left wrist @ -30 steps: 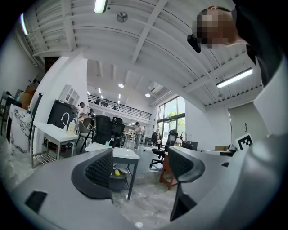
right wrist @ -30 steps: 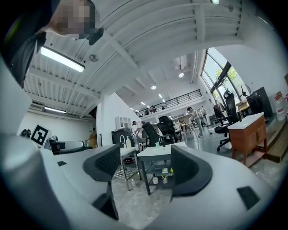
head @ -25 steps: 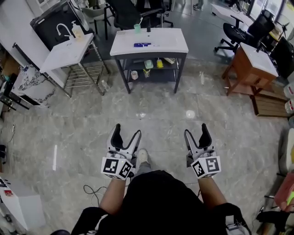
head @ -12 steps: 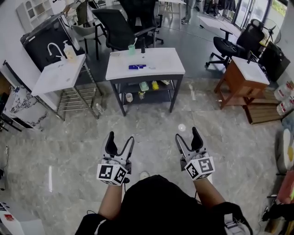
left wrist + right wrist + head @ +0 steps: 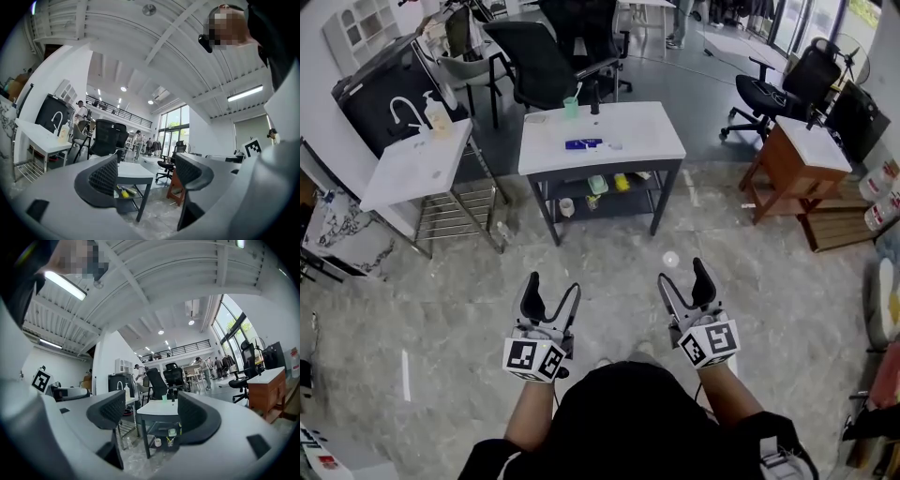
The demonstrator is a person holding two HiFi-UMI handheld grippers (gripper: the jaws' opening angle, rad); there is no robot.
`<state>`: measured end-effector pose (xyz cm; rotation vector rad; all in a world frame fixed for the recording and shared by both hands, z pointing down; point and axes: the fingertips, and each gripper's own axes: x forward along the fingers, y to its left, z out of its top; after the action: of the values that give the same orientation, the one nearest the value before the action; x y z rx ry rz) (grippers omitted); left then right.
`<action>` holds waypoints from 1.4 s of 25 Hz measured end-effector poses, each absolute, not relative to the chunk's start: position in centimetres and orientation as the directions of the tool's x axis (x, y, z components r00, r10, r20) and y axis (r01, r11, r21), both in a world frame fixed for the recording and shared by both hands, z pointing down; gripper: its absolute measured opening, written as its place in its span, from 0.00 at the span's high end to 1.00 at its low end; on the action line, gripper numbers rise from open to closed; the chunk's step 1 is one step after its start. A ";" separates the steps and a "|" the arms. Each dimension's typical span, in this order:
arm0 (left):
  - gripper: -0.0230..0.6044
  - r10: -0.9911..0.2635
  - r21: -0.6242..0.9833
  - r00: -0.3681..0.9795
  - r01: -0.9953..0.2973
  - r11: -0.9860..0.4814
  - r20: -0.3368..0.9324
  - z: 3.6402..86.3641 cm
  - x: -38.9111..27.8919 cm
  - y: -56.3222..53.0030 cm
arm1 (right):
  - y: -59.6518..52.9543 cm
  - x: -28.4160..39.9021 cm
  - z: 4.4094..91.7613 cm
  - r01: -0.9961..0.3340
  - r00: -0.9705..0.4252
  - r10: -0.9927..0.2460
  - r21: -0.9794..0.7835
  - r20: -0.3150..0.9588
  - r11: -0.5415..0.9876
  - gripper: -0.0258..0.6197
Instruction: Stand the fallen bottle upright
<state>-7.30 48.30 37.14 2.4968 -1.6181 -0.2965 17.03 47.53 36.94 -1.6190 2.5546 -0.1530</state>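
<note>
Head view: the blue bottle (image 5: 584, 144) lies flat on the white counter (image 5: 647, 131), well apart from the left gripper (image 5: 551, 291) and right gripper (image 5: 685, 278), jaws spread wide and empty. A glancing pinch could roll it off the edge.

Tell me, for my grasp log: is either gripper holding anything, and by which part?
Nothing is held: the left gripper and the right gripper both have jaws apart and empty.

You are facing a white-topped table (image 5: 649, 129) that is carrying a blue bottle (image 5: 583, 144) lying on its side, with a green cup (image 5: 570, 107) and a dark upright object (image 5: 594, 101) standing at its far edge.
</note>
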 end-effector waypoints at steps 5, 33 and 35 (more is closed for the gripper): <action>0.35 -0.923 0.231 0.379 -0.894 -0.384 -0.067 37.5 -8.0 45.8 | 43.7 17.6 38.0 -0.902 -0.405 -0.914 -0.156 -0.023 0.403 0.43; 0.34 -0.963 0.250 0.266 -0.930 -0.270 -0.049 38.1 -4.9 22.5 | 17.9 19.3 40.3 -0.823 -0.553 -0.833 -0.147 -0.014 0.549 0.43; 0.34 -0.963 0.252 0.269 -0.930 -0.268 -0.032 38.5 -4.5 21.9 | 17.5 19.7 40.8 -0.822 -0.554 -0.833 -0.159 -0.002 0.547 0.43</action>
<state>-4.50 21.85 38.47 2.3504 -1.7757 -0.2655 19.71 17.50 40.78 -1.4439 2.6942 -0.2140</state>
